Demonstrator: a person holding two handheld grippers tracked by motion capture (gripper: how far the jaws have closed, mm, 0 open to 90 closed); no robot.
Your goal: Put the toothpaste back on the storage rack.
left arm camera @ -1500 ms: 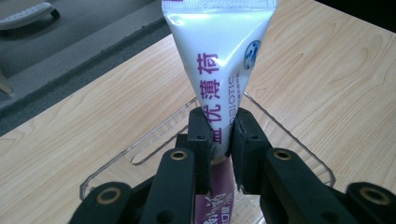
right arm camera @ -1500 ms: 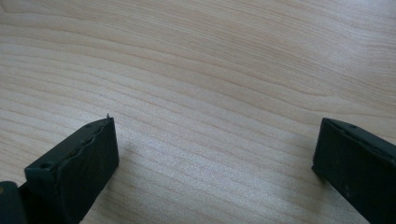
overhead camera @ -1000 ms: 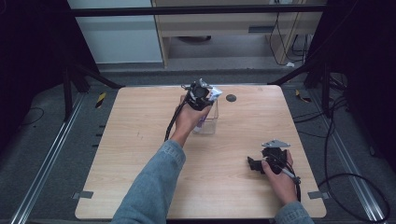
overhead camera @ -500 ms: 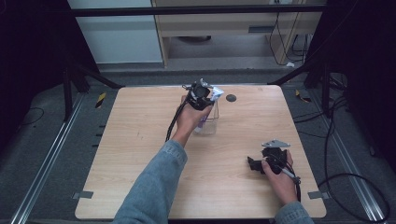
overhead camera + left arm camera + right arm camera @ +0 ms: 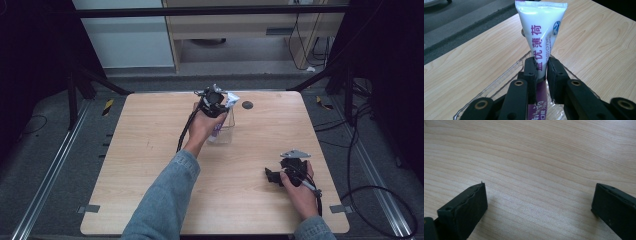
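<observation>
Tube held over the clear container

The left tool (image 5: 540, 71) is clenched on a white tube (image 5: 541, 30) with purple lettering, gripping it about mid-length, crimped end up. The tube hangs directly above a clear plastic container (image 5: 226, 131) that stands on the bench (image 5: 150, 145), and its lower end seems to dip inside the container's rim. By my reading, the step in hand is lowering or lifting the tube at the container; which one I cannot tell. Well to the right of the container, the right tool (image 5: 539, 202) rests released on bare wood, jaws wide apart, holding nothing
</observation>
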